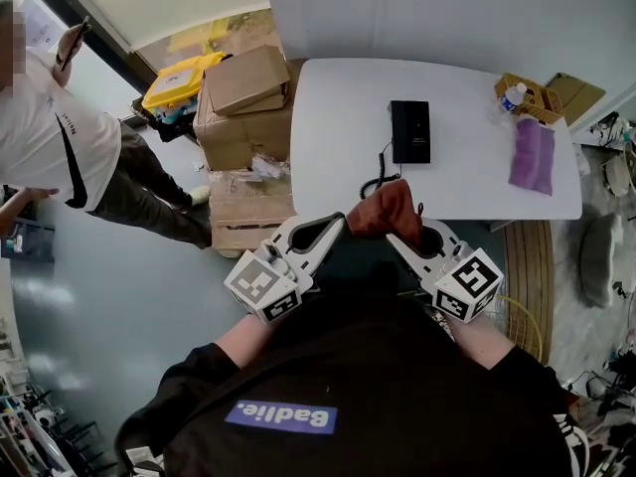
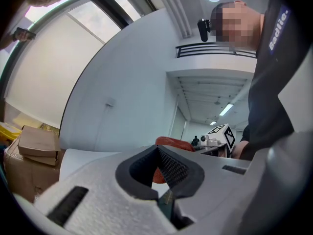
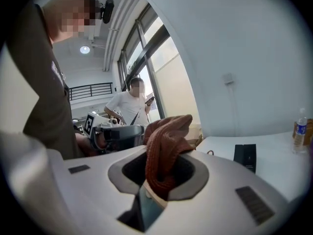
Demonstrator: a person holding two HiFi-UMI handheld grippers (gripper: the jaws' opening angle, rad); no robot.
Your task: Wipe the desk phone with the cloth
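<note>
Desk phone [image 1: 409,131], black, lay flat on the white table [image 1: 328,167], long axis running away from the person, coiled cord [image 1: 378,182] trailing toward the near edge. It sat ahead of both grippers, well apart. Right gripper [image 1: 396,233], the nearer, was clamped on the rust cloth [image 1: 386,210]. Left gripper [image 1: 341,225] had its jaws together beside the cloth; contact unclear.

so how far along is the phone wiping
Done: the cloth is picked up, clamped in the right tongs. In hand: it's held up by the table edge, short of the desk phone. Left: all the wiping; the cloth isn't touching the phone. The left tongs are shut beside it.
</note>
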